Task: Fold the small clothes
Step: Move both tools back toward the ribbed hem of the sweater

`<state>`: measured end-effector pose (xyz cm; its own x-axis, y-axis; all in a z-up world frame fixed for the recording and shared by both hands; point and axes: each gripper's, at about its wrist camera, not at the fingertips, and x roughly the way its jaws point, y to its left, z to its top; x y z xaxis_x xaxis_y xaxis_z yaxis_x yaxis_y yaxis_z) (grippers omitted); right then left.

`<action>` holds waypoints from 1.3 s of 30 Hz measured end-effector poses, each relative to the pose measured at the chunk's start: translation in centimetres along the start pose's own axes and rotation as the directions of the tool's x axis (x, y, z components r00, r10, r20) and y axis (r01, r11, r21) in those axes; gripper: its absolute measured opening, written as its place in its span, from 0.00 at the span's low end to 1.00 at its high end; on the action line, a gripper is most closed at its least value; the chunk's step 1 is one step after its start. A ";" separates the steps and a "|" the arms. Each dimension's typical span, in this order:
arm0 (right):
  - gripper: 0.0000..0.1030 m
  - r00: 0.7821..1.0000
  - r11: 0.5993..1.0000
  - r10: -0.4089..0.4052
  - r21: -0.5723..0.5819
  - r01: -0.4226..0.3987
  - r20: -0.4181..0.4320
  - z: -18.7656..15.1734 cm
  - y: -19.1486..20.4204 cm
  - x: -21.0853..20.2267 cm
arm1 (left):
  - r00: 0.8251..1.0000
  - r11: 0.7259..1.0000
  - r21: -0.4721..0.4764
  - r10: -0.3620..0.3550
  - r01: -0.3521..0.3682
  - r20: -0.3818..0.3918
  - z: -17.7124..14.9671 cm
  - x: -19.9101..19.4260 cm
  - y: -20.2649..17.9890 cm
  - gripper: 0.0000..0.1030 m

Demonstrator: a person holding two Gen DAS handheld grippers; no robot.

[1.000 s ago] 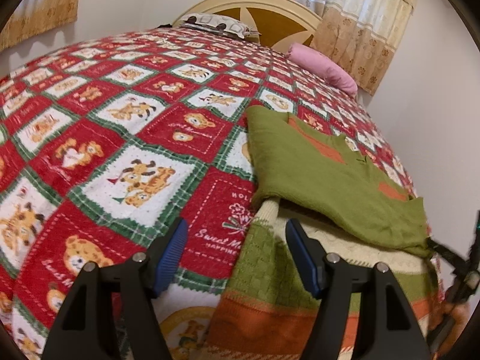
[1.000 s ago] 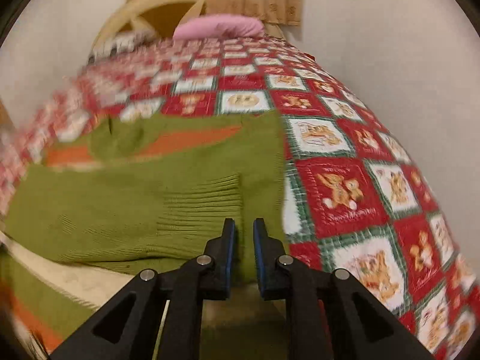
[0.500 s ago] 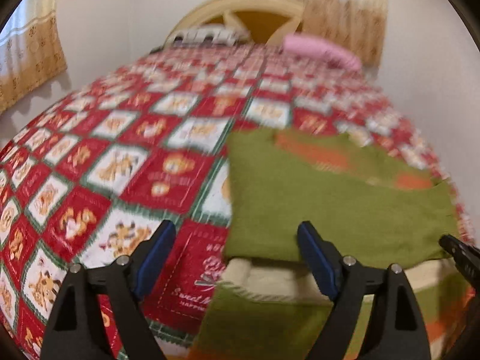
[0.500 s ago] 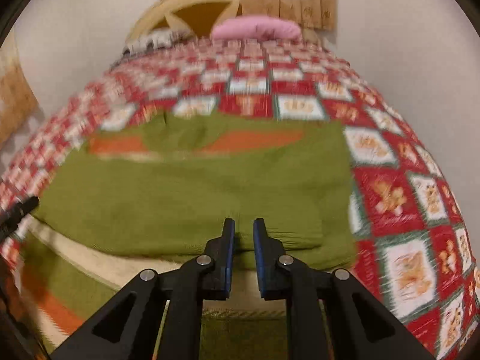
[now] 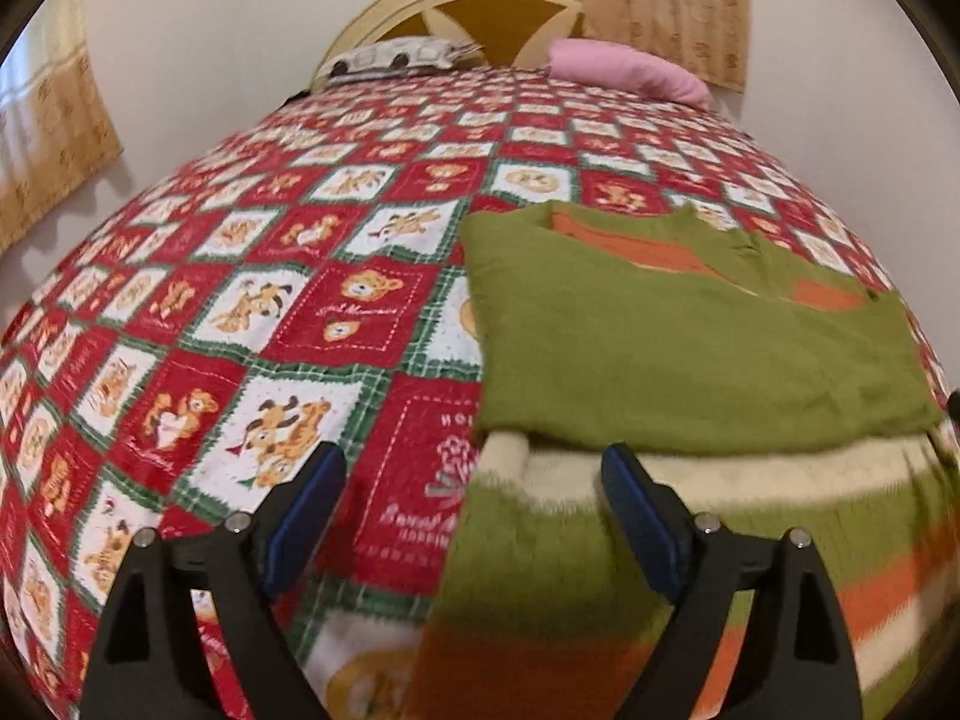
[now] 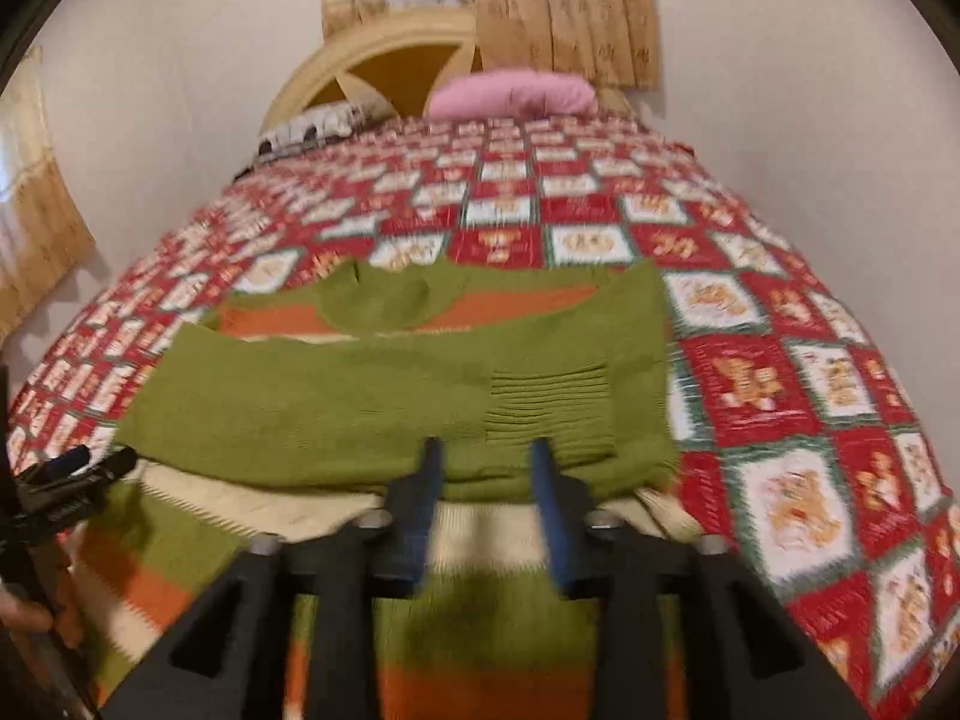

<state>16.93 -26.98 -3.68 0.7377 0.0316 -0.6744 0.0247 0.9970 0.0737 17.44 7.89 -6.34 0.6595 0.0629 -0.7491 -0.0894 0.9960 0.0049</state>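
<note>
The sweater is a knitted piece of green wool with cream and orange stripes, and it lies flat on the quilt at the foot end of the bed, far from the headboard. Its green sleeves are folded across the body, so a wide green band covers the chest, and below this band the cream stripe and then green and orange stripes show. One ribbed cuff lies on top of the green band, with fine parallel ridges. At the end of the sweater nearer to the headboard, the neck opening and an orange stripe are visible.

The left gripper has its black arms and blue pads spread wide. It hovers over the left edge of the sweater, one pad above the quilt and the other above the cream stripe, and holds nothing. The right gripper has its fingers parted with a clear gap between them, just at the lower edge of the green band, beside the cuff. The picture is blurred there, so I cannot tell if the tips touch the wool.

The quilt is a shiny patchwork of red and white squares with bear and dog drawings and green plaid borders. A pink pillow and a patterned pillow lie against the rounded cream headboard, and beige curtains hang behind it.
</note>
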 end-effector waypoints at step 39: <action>0.46 0.993 0.996 -0.051 0.072 0.059 -0.102 -19.0 -7.6 -20.8 | 0.951 0.920 0.242 -0.295 0.309 -0.094 -14.3 -12.9 4.8 0.95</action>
<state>-11.47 -33.81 -4.17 0.6628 -0.0124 -0.7487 0.1166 0.9894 0.0869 -2.19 10.98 -6.09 0.5832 -0.2402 -0.7760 0.3026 0.9508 -0.0669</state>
